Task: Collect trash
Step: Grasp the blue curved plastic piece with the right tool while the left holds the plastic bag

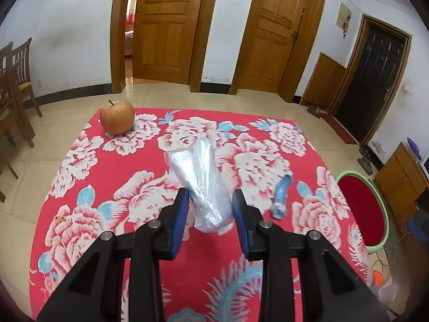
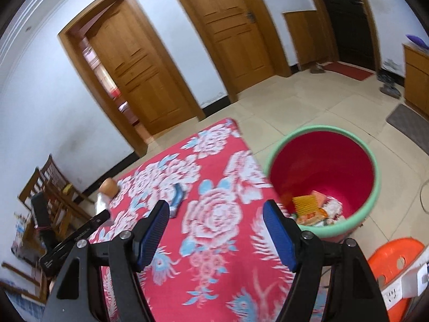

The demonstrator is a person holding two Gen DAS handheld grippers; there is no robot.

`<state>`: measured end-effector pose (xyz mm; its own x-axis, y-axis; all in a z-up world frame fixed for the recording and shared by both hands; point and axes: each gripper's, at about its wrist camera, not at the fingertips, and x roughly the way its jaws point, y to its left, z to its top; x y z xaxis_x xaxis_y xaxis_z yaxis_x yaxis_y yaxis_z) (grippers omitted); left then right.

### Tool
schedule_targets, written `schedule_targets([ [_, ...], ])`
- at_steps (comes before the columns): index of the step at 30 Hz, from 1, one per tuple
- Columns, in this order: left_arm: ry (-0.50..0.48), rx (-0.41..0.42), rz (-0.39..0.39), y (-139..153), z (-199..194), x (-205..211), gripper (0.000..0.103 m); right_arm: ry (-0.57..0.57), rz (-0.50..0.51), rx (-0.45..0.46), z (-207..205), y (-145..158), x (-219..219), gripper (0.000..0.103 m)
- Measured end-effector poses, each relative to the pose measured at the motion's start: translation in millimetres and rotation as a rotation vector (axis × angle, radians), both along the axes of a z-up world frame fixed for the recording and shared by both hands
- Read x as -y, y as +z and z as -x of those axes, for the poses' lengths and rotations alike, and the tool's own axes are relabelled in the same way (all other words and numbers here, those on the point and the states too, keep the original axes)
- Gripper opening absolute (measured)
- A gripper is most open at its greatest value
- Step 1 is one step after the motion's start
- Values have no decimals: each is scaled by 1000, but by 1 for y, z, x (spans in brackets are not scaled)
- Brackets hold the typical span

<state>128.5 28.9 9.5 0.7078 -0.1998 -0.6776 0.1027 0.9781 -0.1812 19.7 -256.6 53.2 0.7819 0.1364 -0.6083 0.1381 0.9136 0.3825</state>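
My left gripper (image 1: 209,204) is clenched on the clear plastic bag (image 1: 201,177), above the middle of the tabletop (image 1: 134,255). My right gripper (image 2: 215,224) is released and holds nothing. The bin (image 2: 372,201) stands on the floor at the right – I should carry the bag over its rim before I let go. The blue wrapper (image 1: 281,196) waits near the right edge.

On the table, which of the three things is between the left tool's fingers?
The crumpled clear plastic bag. It sits between the left tool fingers, while the blue wrapper lies to its right and the apple stands at the far corner.
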Motion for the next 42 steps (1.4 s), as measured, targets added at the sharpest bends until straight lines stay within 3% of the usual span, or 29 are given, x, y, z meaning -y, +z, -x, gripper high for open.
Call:
schedule_targets([
  [6,8,-11,-14,-18,-19,-8,34,50,48,-34,-32,-6,-36,75],
  [14,2,-47,7,-46,-31,-10,34,108,93,-120,-82,-47,-75,73],
  [24,38,-56,53,-51,-33,-24,34,145,112,-223,-128,-96,-107,62],
  [29,36,-63,64,-53,-33,-24,34,142,153,-227,-137,-107,-122,59],
  [34,44,-58,62,-53,-32,-25,34,128,196,-204,-139,-110,-129,51],
  [39,42,-60,63,-53,-32,-26,34,107,261,-196,-140,-111,-130,26],
  [42,39,-62,63,-54,-32,-26,34,107,254,-194,-139,-111,-127,23],
])
